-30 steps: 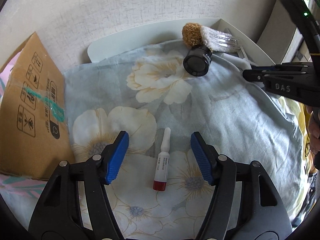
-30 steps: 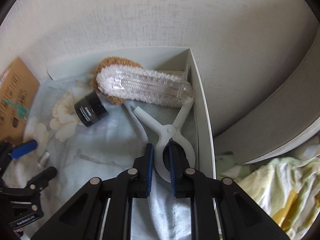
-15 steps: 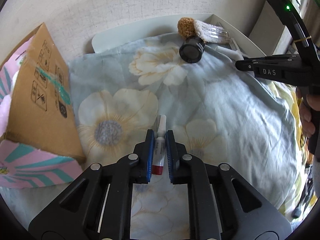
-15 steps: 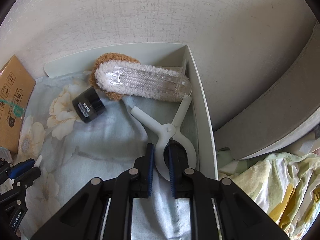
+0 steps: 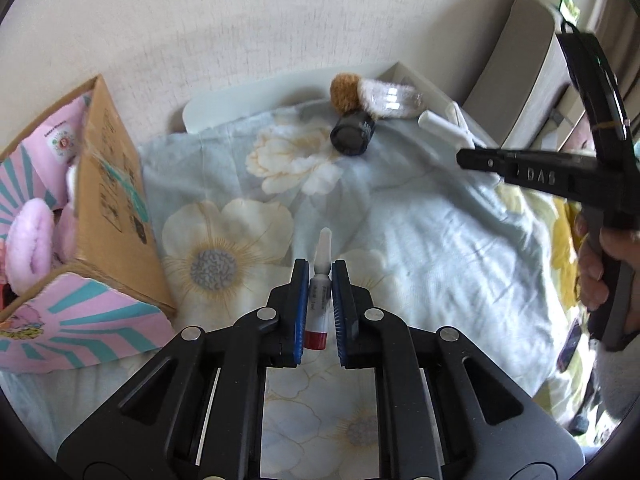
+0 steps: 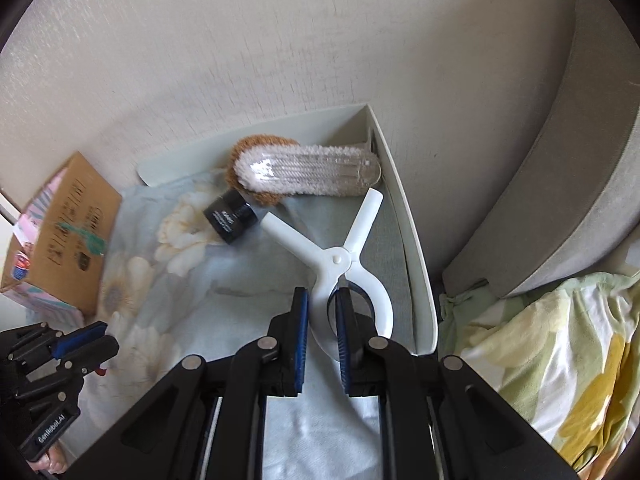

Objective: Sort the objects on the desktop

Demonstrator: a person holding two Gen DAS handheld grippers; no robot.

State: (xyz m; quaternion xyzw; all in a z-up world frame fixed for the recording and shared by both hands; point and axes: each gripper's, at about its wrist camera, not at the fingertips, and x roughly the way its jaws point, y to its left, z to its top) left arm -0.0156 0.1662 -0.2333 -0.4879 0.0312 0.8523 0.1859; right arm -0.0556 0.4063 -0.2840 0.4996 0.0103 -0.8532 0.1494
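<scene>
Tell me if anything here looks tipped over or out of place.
The black jar lies on its side on the floral cloth, against the brown puff under the clear brush. Nothing looks spilled or broken.

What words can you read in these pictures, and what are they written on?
"DAS": on the right tool, seen from the left wrist.
"GenRobot.AI": on the left tool, seen from the right wrist.
Vial label: too small to read.
Black jar label: blurred.
Cardboard box: handling symbols only, print unreadable.
</scene>
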